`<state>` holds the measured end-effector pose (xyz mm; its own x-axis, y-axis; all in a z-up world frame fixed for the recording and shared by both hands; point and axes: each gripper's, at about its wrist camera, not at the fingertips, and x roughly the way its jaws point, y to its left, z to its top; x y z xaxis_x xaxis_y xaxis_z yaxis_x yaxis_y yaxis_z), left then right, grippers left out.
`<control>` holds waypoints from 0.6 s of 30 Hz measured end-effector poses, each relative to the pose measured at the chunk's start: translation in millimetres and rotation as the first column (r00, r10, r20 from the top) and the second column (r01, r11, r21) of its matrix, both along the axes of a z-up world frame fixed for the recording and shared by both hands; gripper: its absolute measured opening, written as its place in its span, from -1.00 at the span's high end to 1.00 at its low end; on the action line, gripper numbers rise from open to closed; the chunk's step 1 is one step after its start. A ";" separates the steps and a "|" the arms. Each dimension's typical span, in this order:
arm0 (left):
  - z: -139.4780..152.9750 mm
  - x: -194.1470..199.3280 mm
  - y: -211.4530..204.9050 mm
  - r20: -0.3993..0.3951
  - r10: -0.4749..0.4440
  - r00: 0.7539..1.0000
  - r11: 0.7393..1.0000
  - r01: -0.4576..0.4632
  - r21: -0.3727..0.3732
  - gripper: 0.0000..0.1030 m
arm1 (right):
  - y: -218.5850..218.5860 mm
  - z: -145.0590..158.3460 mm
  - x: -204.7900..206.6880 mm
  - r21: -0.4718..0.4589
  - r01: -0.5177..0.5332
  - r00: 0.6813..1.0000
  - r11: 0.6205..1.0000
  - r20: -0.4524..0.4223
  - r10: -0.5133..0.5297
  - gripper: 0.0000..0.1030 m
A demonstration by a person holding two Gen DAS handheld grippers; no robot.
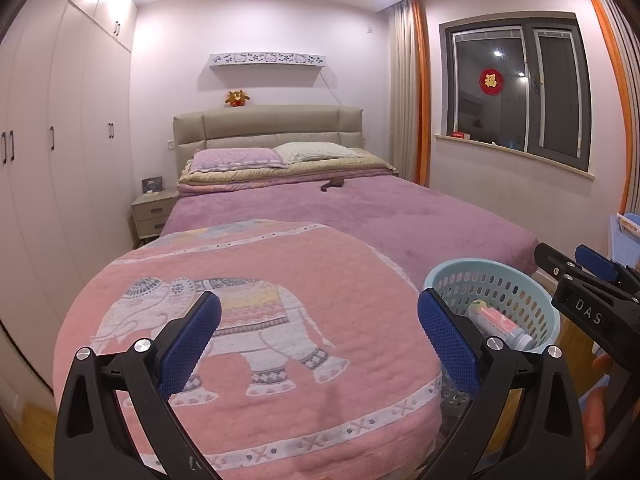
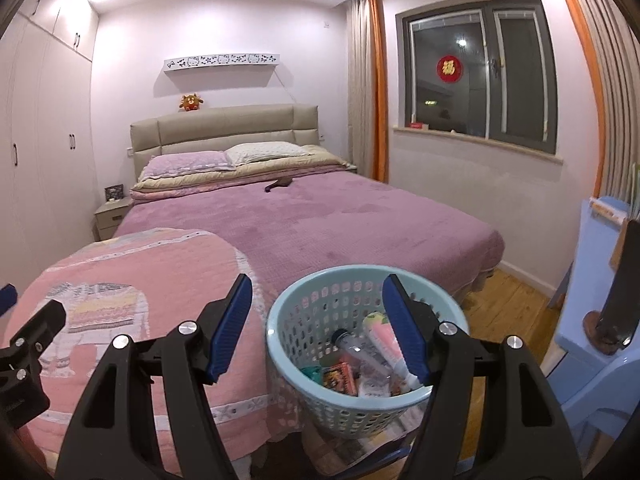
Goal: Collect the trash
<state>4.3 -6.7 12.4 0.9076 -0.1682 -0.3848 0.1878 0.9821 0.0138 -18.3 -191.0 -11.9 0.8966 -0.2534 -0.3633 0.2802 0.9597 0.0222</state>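
Note:
A light blue perforated basket (image 2: 344, 271) stands beside the bed's foot. Inside it lie a clear bottle (image 2: 352, 344), a pink and white tube (image 2: 380, 330) and a red packet (image 2: 340, 376). My right gripper (image 2: 320, 320) hovers open just above the basket's near side, with nothing between its fingers. My left gripper (image 1: 320, 320) is open too, over the pink elephant blanket (image 1: 260, 280), and empty. In the left wrist view the basket (image 1: 480, 265) sits to the right, with the right gripper (image 1: 562, 252) beyond it. A dark brown object (image 2: 280, 184) lies far up the purple bedspread.
The bed (image 2: 360, 220) fills the room's middle, with wardrobes (image 1: 60, 140) along the left and a nightstand (image 1: 154, 212). A blue plastic chair (image 2: 592, 320) stands at the right on the wood floor (image 2: 508, 304). A hand (image 1: 596, 420) holds the right gripper.

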 end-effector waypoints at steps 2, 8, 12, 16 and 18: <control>-0.2 1.8 0.4 -0.002 0.002 1.000 1.000 -0.002 0.002 -0.85 | -2.3 -1.1 0.8 0.003 0.002 1.000 1.000 -0.006 -0.002 -0.24; 0.8 5.0 5.0 -0.041 -0.034 0.999 0.998 0.032 -0.046 -0.85 | -5.6 -5.1 5.6 0.026 -0.013 0.999 1.000 -0.038 0.014 -0.24; 4.8 2.7 8.2 -0.030 -0.024 0.999 0.999 0.023 -0.049 -0.85 | -4.5 -7.2 6.3 0.018 -0.011 0.999 1.000 -0.042 0.011 -0.24; 5.9 2.2 12.7 -0.027 -0.004 1.000 0.999 0.002 -0.049 -0.85 | -3.7 -7.5 6.3 0.021 -0.012 0.999 1.000 -0.042 0.013 -0.24; 4.8 4.4 15.2 -0.034 0.014 0.999 0.999 -0.015 -0.040 -0.85 | -2.7 -7.9 6.1 0.018 -0.012 0.999 1.000 -0.041 0.012 -0.24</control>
